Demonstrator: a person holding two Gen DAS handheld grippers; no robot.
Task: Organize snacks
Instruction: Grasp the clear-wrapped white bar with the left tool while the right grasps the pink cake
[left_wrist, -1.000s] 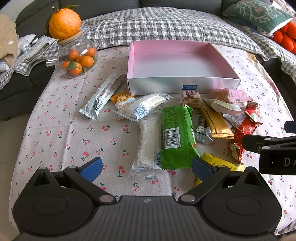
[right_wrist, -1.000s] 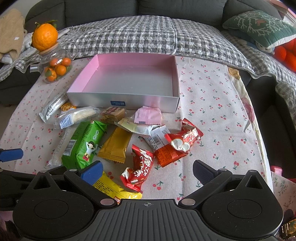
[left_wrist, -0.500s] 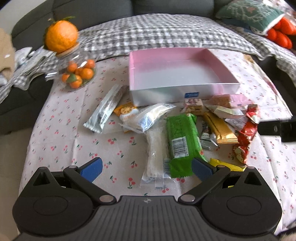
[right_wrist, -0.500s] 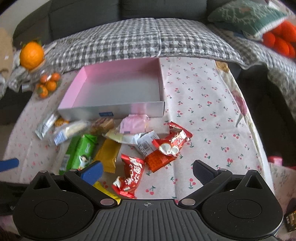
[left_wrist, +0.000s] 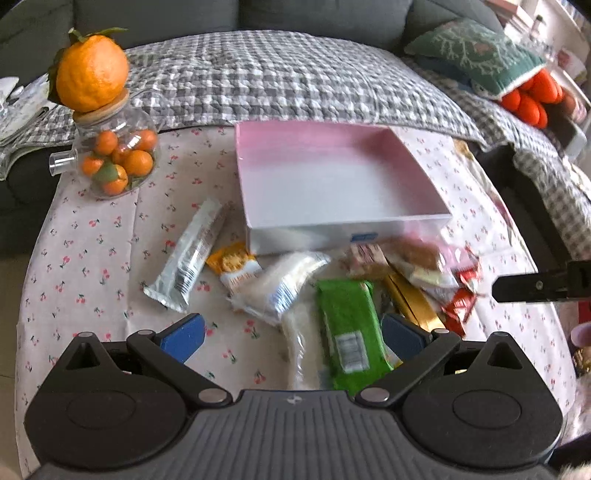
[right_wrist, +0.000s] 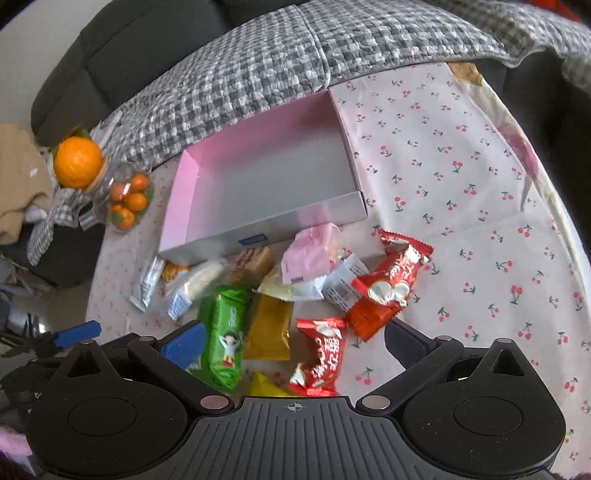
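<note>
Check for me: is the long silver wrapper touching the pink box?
Apart. In the left wrist view the long silver wrapper lies left of the pink box, with a strip of cherry-print tablecloth showing between them.

A shallow rectangular pink-lined cardboard box (left_wrist: 343, 192) sits open and empty at 12 o'clock. Below it lies a loose pile: a green snack packet (left_wrist: 349, 332), a silver wrapper (left_wrist: 188, 258) at 9 o'clock, and 2 red foil packets (right_wrist: 388, 284) at 3 o'clock.
</note>
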